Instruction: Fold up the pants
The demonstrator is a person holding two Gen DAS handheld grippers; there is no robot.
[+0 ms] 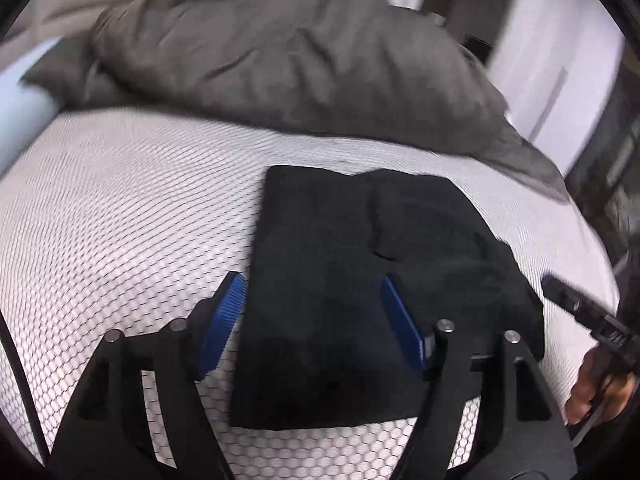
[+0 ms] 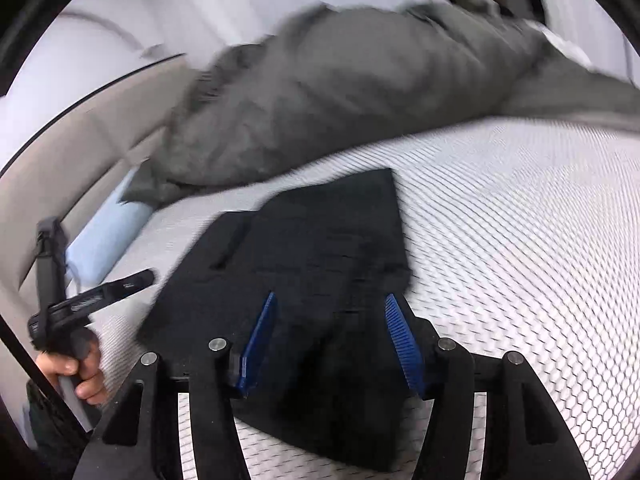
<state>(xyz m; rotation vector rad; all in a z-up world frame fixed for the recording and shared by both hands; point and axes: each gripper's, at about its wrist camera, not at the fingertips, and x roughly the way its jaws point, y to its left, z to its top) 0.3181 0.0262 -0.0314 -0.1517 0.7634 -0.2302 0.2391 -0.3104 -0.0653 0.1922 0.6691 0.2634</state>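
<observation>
Now folded black pants [image 1: 340, 260] flat mid-mattress [image 1: 120, 200], both grippers' fingers [image 1: 222, 324] apart, w/ nothing between.

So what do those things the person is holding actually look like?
Each tool, left and right, is a matte black frame with silver pivot pins and two blue ribbed pads. From the side it has a pistol-style handle. A thin black cable trails by the left one.

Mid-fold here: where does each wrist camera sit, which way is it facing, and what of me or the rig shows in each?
Left wrist: on the left claw, angled down at the folded black pants; its open blue pads show, and the right hand at the right edge.
Right wrist: on the right claw, angled down at the pants; open pads, and the left hand at the left.
Shared: pants, white mattress, grey duvet.
</observation>
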